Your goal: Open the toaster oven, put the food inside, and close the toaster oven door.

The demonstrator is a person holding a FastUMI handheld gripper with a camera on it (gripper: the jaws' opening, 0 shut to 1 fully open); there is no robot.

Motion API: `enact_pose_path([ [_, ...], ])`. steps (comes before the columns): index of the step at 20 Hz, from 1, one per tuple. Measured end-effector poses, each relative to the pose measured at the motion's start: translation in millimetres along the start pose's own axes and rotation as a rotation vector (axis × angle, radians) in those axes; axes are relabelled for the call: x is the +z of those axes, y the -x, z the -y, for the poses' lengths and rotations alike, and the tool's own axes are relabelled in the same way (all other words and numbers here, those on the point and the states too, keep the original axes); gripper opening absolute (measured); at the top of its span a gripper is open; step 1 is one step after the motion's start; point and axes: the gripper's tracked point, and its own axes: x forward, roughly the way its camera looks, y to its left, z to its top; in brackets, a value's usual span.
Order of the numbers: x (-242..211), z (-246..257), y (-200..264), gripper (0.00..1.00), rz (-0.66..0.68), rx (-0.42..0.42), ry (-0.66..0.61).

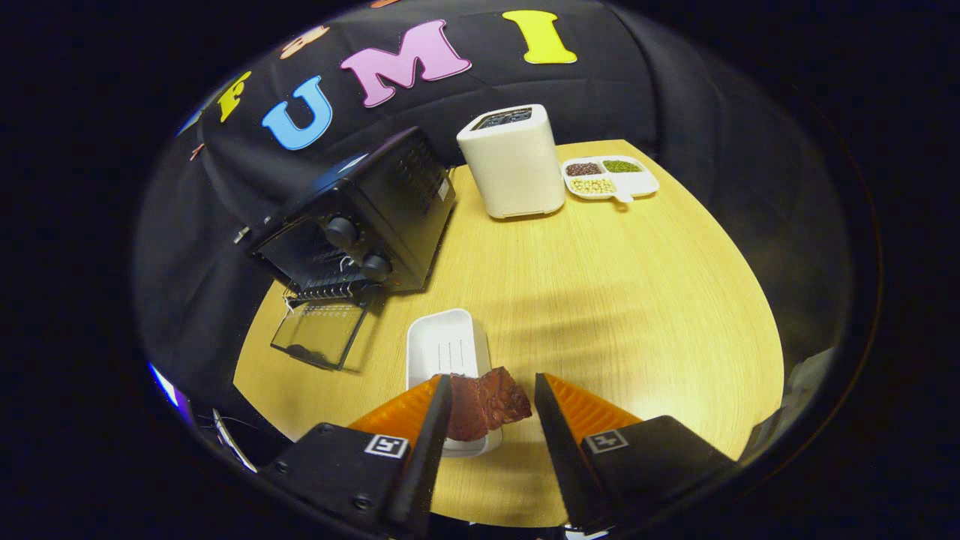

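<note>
Gripper, lower centre of the frame: fingers are being held apart, angled down over the table. A piece of food is sitting between them, touching the left finger; a gap is being shown on the right side, so a two-sided grip is not being confirmed.

Food: a dark reddish chunk, meat-like, with an uneven surface. It is being judged as light and probably somewhat soft or slick; hold is best taken across its thick middle, with modest pressure.

Tray, white, shallow: lying just ahead of and partly under the fingers, with the food over its near end.

Toaster oven, black, left of centre: its glass door is being shown folded down flat onto the table, the cavity open toward the lower left.

White appliance, upper centre, and a divided dish of beans and seeds beside it, to its right.

Status: opening is being judged done; food not yet inside.
</note>
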Motion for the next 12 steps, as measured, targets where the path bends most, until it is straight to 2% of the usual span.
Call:
enact_pose_path([
  [2, 0.6, 3.4, -2.4, 0.51, 0.002, 0.006, 0.018],
  [4, -3.2, 5.3, -2.0, 0.51, -0.011, 0.019, 0.026],
  [6, -7.5, 3.8, -0.6, 0.42, -0.037, 0.038, 0.016],
  [9, -8.0, -1.6, -2.0, 0.37, -0.078, 0.092, -0.024],
  [12, -5.7, -10.9, -1.1, 0.26, -0.109, 0.152, -0.096],
])
